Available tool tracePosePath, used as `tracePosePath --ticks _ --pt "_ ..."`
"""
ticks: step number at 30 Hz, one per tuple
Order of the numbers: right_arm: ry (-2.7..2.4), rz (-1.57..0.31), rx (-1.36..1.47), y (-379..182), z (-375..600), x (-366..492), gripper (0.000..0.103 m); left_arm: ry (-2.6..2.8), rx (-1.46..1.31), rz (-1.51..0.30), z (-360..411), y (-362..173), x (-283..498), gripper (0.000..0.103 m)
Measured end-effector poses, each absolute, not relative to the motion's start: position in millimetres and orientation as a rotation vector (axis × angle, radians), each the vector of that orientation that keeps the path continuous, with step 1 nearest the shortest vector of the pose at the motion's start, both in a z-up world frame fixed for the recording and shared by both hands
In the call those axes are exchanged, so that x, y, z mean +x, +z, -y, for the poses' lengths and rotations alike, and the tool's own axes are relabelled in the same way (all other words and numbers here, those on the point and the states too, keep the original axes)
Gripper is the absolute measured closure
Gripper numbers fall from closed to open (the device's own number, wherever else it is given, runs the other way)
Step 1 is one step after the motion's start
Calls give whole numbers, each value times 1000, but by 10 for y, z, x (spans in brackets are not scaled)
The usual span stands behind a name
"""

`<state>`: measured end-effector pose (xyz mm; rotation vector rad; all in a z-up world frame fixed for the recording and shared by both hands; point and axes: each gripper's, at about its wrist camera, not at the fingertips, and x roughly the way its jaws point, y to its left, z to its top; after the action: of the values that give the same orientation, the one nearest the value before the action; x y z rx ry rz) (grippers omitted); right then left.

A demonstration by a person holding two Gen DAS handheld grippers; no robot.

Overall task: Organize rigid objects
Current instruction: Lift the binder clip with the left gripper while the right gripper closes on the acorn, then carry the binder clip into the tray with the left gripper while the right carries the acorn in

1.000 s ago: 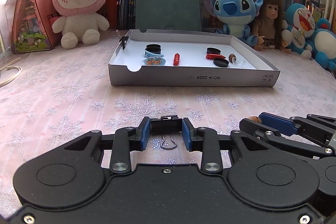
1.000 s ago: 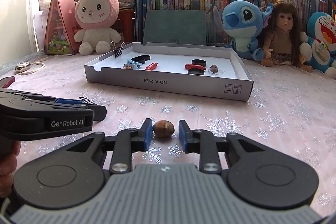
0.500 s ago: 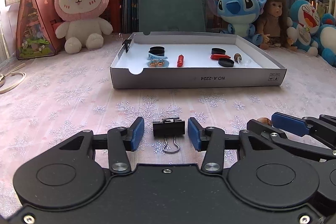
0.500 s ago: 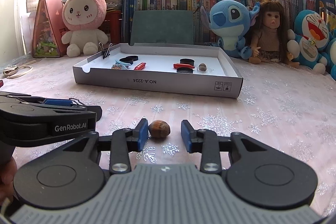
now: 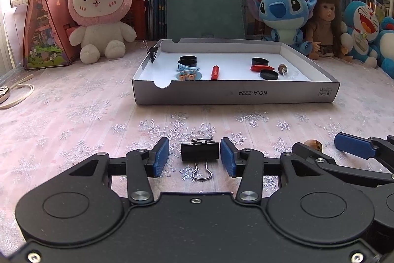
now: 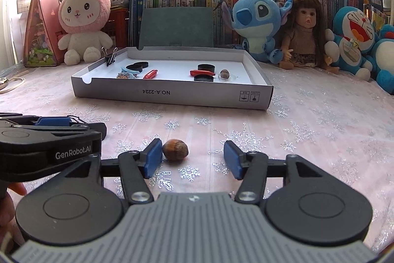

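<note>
Left hand-held gripper [image 5: 194, 157]: jaws apart, clip [image 5: 200, 151] lying on tabletop [image 5: 73, 115] between pads, untouched. Right hand-held gripper [image 6: 192, 159]: jaws opening, nut [image 6: 175, 149] on tabletop between them, against left pad, ungripped. Tray [image 6: 172, 93] beyond already loaded with caps, red pieces, nut. Clip and nut judged left to be stowed.

Our right tongs [image 6: 192, 160] are opening over the surface [image 6: 307, 130], a brown nut [image 6: 175, 149] lying between the blue pads, just beside the left one. Our left tongs [image 6: 73, 123] sit at the left edge; a shallow box [image 6: 172, 93] stands beyond.
</note>
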<state>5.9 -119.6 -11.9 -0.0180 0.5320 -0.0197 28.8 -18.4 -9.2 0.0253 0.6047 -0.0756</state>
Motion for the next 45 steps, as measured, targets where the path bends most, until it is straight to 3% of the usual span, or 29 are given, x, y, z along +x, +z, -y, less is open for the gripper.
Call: tracePosePath --ticks 18,20,22,26,29,34,45 --pt "-27 -546 -26 -117 1185 72 31 -81 26 -601 181 -93 291 59" --pt "-20 -543 -23 -117 1185 61 34 -88 21 -599 171 -97 278 61" --pt "-9 -538 -18 -118 1180 42 44 -96 21 -597 175 -96 264 64" --pt "16 -524 -20 -121 1137 1 55 -115 25 -593 194 -88 231 73" --pt "33 -519 -4 -113 1134 -7 59 -120 10 -598 177 -77 224 73" --pt "64 -516 14 -87 1135 -9 76 -129 -10 -611 152 -46 221 73" --pt "73 -513 18 -64 1137 -2 76 -143 -35 -617 89 28 189 73"
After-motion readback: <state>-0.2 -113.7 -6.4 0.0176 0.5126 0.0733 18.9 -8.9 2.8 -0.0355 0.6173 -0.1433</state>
